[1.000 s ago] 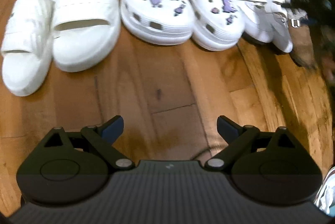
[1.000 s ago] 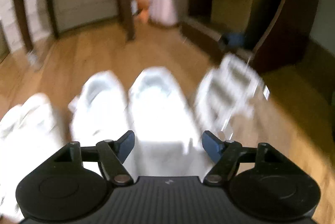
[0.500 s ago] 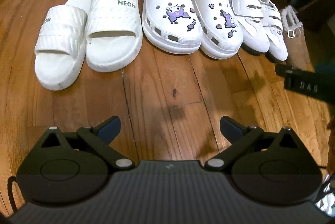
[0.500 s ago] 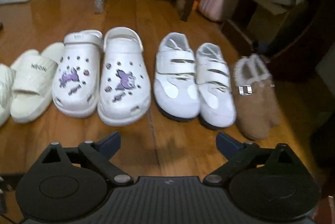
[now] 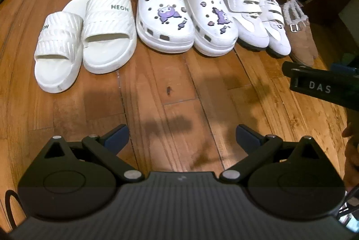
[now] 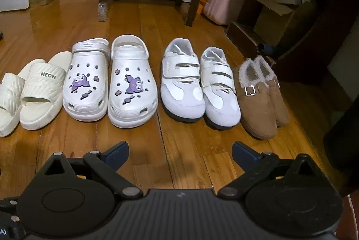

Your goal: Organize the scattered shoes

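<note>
Both tongs back away from the shoes | left gripper (image 5: 181, 135) wide apart, empty | right gripper (image 6: 180, 153) wide apart, empty | brown fur slippers (image 6: 261, 94) beside white strap sneakers (image 6: 199, 85): soft, light, pinch the heel rim.

Both wrist views low, facing shoe row (image 5: 179, 15)

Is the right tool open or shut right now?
Open. In its wrist view the right tool shows its blue pads spread wide with bare floor between, holding nothing.

Four pairs in a row on the wood floor (image 6: 184, 150) — slides (image 6: 41, 94), clogs (image 6: 107, 85), sneakers (image 6: 197, 87), slippers (image 6: 260, 96)
</note>
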The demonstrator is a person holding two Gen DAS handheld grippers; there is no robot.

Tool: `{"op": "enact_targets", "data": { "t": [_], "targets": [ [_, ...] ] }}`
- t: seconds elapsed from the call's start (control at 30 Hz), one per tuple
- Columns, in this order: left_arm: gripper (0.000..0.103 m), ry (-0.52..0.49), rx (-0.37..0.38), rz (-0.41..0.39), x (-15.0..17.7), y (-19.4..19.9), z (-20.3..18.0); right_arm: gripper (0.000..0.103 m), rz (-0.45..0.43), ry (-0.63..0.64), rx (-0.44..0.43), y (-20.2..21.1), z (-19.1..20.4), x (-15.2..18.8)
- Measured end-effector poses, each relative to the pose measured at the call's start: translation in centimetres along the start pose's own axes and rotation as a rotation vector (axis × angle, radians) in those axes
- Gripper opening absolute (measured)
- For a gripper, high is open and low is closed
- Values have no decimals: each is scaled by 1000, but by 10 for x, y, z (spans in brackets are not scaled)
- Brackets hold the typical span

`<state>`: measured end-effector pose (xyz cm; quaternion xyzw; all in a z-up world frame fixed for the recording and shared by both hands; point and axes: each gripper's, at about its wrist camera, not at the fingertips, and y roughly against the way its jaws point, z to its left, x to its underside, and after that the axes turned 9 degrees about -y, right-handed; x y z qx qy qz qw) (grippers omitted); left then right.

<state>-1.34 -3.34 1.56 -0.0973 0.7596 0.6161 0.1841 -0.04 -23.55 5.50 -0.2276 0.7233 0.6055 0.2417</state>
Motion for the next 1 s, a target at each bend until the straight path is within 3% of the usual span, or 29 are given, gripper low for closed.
{"op": "enact_targets", "data": {
  "t": [0.63, 1.0],
  "targets": [
    [103, 13, -2, 46, 13, -10, -5, 99, 77, 32, -52, -3, 9, 21],
    [103, -1, 5, 56, 20, -3, -8, 100, 94, 97, -25, -4, 16, 38]
  ]
}}
